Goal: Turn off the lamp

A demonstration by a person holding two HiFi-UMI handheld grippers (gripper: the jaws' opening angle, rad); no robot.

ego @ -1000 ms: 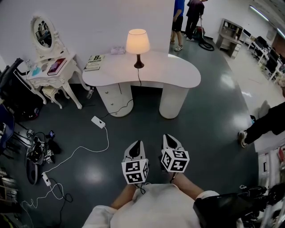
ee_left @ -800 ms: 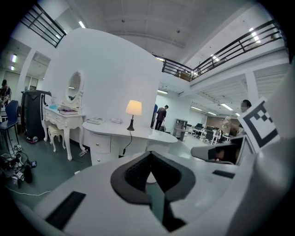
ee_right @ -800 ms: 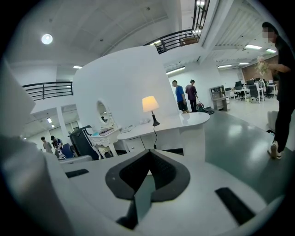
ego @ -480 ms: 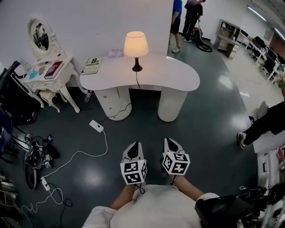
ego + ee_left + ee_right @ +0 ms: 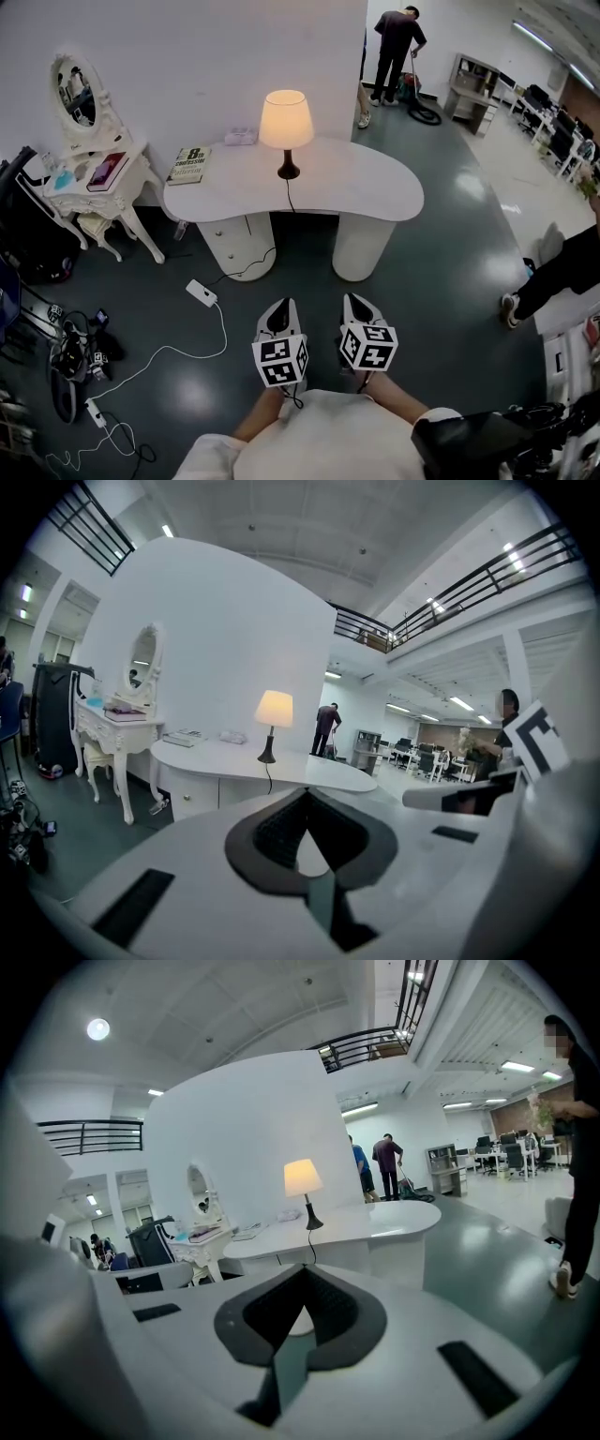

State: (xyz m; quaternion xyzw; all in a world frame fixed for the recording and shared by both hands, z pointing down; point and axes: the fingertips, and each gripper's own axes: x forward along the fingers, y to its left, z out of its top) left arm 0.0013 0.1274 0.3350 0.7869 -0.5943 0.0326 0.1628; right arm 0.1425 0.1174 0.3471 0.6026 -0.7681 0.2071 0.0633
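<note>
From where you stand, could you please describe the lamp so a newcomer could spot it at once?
Against the white wall stands a kidney-shaped white desk. Near its back edge, right of a book, is the lamp: a glowing cream shade on a slim dark stem and base, the only lit thing on the desk.

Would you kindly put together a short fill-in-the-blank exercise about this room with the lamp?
The lamp on the white desk is switched ____.
In the head view, the book lies to the lamp's ____.
The fingers of the left gripper and the right gripper are ____, with nothing between them.
The white power strip lies on the ____.
Missing words: on, left, shut, floor.
</note>
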